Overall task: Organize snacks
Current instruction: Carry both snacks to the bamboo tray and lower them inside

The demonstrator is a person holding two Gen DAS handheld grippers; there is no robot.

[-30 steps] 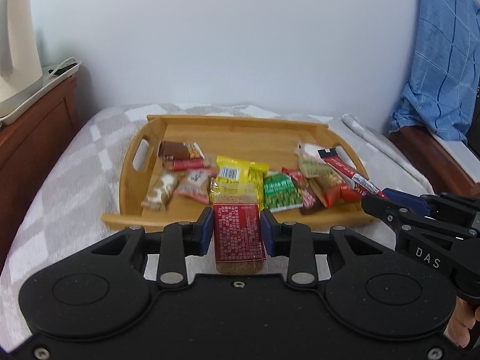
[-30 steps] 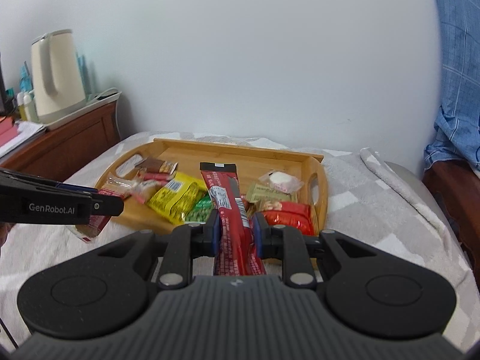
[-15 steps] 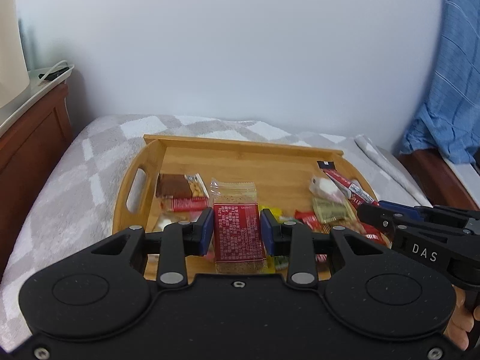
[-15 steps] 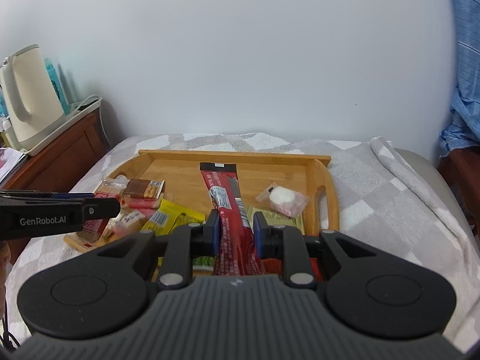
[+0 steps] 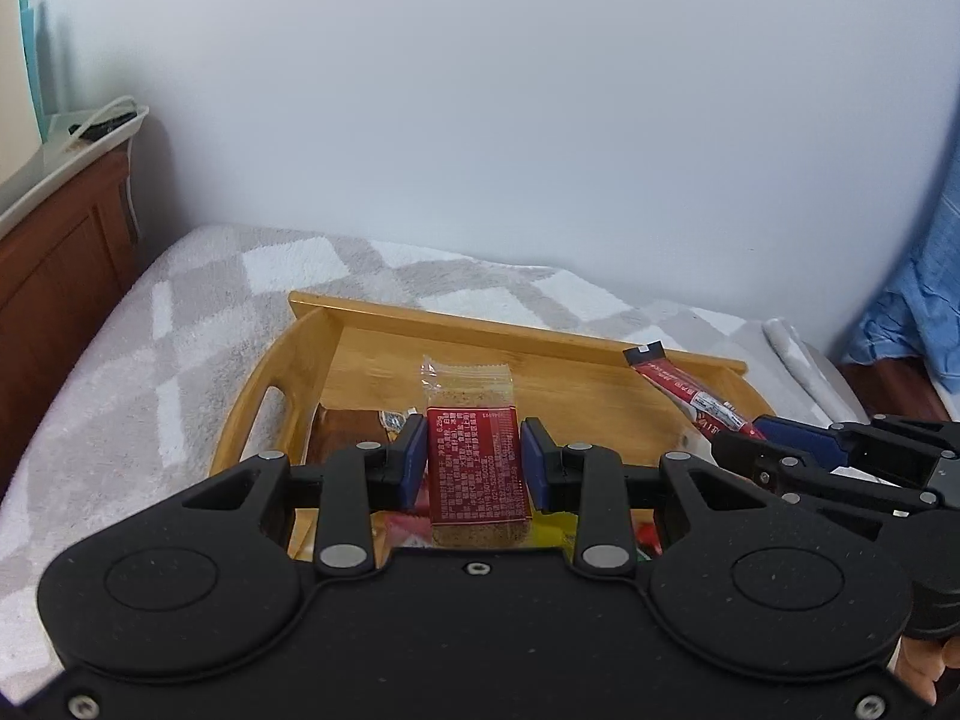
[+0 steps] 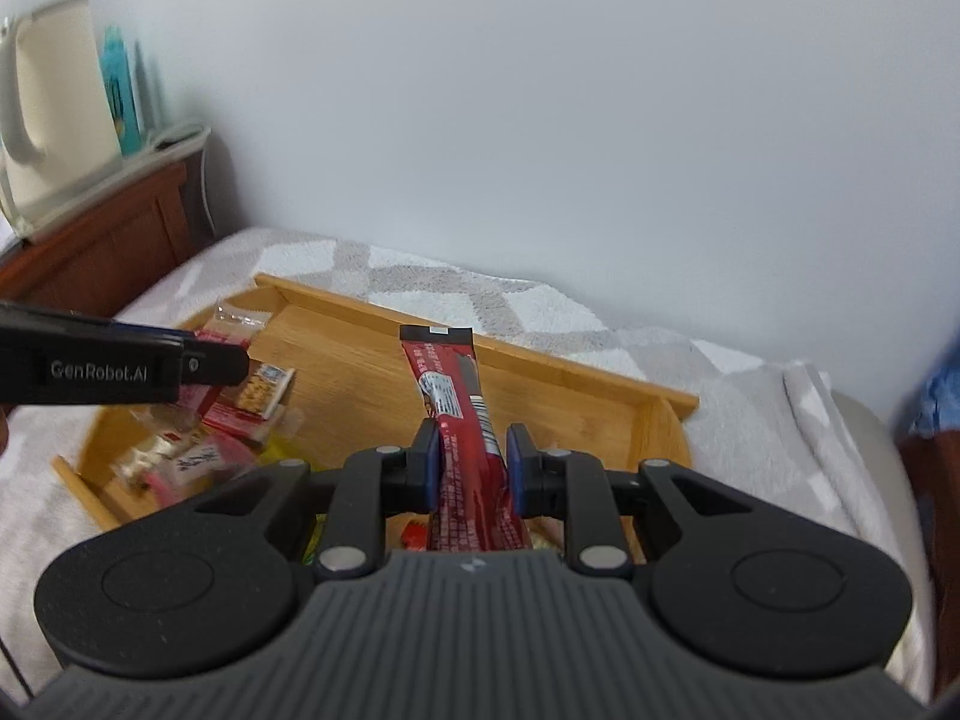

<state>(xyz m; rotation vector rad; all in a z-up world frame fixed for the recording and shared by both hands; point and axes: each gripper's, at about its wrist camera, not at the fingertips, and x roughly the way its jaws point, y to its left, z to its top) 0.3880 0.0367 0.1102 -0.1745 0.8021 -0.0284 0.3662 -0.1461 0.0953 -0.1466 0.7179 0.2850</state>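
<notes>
Snacks: we hold one in each hand, both lifted above the wooden tray [image 5: 540, 336] that sits on the bed's checked blanket [image 5: 198, 324].
Left gripper [image 5: 474, 462]: jaws clamped on the flat red packet [image 5: 477, 468], pinched by its sides so it stands upright with the clear sealed end up.
Right gripper [image 6: 471, 468]: jaws pressed together on the long red stick pack [image 6: 456, 408], gripped low so most of its length pokes forward over the tray.
Why held high: we judge both are being carried to the bare far half of the tray.
Loose pile [image 6: 204, 438]: blurred, labels unreadable.
Hidden: gripper bodies cover the tray's near side and most packets there.
Kettle [image 6: 54, 114]: cut off at the edge.
</notes>
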